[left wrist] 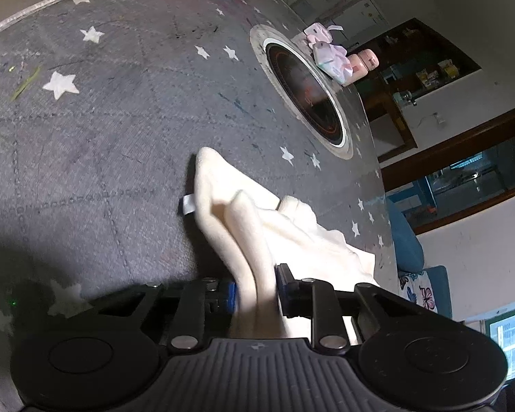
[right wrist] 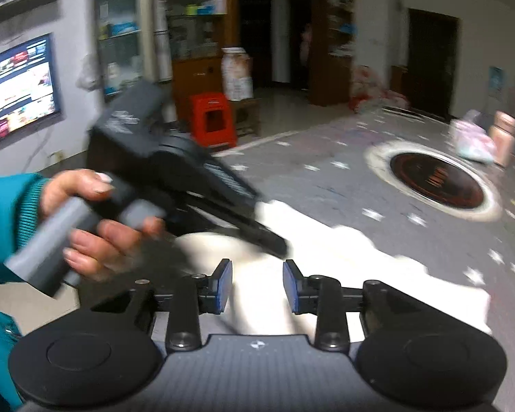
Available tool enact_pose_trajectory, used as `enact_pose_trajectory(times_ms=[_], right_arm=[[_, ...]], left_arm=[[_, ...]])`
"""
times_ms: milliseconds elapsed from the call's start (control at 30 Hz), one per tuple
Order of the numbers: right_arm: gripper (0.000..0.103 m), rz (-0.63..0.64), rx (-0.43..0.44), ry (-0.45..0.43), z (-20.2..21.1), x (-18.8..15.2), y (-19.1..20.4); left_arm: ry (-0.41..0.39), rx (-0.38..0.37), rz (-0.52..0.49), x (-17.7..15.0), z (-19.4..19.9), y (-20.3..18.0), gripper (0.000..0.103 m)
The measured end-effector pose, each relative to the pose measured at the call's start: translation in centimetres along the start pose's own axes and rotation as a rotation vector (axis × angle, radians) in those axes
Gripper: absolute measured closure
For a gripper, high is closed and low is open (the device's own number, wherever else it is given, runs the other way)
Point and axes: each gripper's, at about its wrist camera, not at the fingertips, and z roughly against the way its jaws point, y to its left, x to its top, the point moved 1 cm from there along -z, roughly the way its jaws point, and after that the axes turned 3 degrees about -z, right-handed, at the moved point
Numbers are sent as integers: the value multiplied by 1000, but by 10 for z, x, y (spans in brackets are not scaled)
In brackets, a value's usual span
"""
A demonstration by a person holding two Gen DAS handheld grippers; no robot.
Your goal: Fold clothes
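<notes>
The left gripper (left wrist: 255,288) is clamped on a bunched fold of the cream cloth (left wrist: 257,219), which passes between its blue pads (left wrist: 230,293) and runs away from them in a raised ridge. The rest of the cloth lies crumpled on the grey star-patterned table cover (left wrist: 103,130), near the table's right edge, with a small white tag (left wrist: 187,204) sticking out on its left side.

In the right wrist view, the right gripper (right wrist: 256,286) hangs over the cloth (right wrist: 360,274) with its jaws apart and nothing between them; the cloth lies spread beneath, blurred. The left hand (right wrist: 96,219) holds the other gripper's grey handle at the left, its black body reaching down to the cloth just ahead of the right fingers.

Farther along the table sits a round black cooktop (left wrist: 304,94) set into the cover. Beyond it, near the far edge, are a pink-and-white bundle (left wrist: 329,56) and a pink jar (left wrist: 364,61).
</notes>
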Motion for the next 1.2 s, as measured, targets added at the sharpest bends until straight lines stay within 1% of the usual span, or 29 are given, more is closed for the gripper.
enact_pose_trajectory(times_ms=[133, 233, 333, 400, 467, 567, 667, 800, 833, 900, 967, 1033, 1100, 1133, 1200], right_arm=[[70, -107, -111, 6, 11, -13, -41], [65, -233, -201, 5, 20, -25, -81], [64, -337, -259, -6, 25, -38, -118], [62, -413, -250, -13, 27, -45, -136], [58, -458, -240, -13, 23, -50, -146], [58, -479, -256, -10, 16, -54, -152], [57, -523, -239, -10, 11, -59, -158], [57, -576, -216, -38, 8, -60, -161], [58, -582, -209, -42, 7, -60, -162], [68, -595, -196, -45, 6, -59, -161], [81, -619, -175, -47, 6, -60, -163], [85, -652, -152, -59, 7, -60, -164], [91, -648, -156, -81, 13, -59, -162], [96, -647, -158, -94, 16, -57, -162], [98, -646, -164, -126, 26, -54, -161]], left_arm=[[2, 16, -22, 0, 0, -3, 79], [0, 31, -48, 0, 0, -6, 79], [-3, 45, -71, -1, -1, -9, 79], [-3, 51, -79, 0, -1, -10, 79], [-2, 53, -82, 1, -1, -10, 79], [0, 57, -89, 1, -2, -11, 79], [1, 62, -103, 2, -2, -12, 79], [-2, 72, -121, 3, -4, -15, 79], [-2, 75, -126, 4, -4, -15, 79], [-2, 81, -136, 4, -5, -17, 79], [0, 92, -150, 5, -6, -20, 79], [4, 106, -166, 6, -7, -23, 82], [5, 107, -184, 9, -8, -28, 84], [3, 105, -197, 11, -9, -32, 85], [1, 96, -223, 14, -11, -41, 86]])
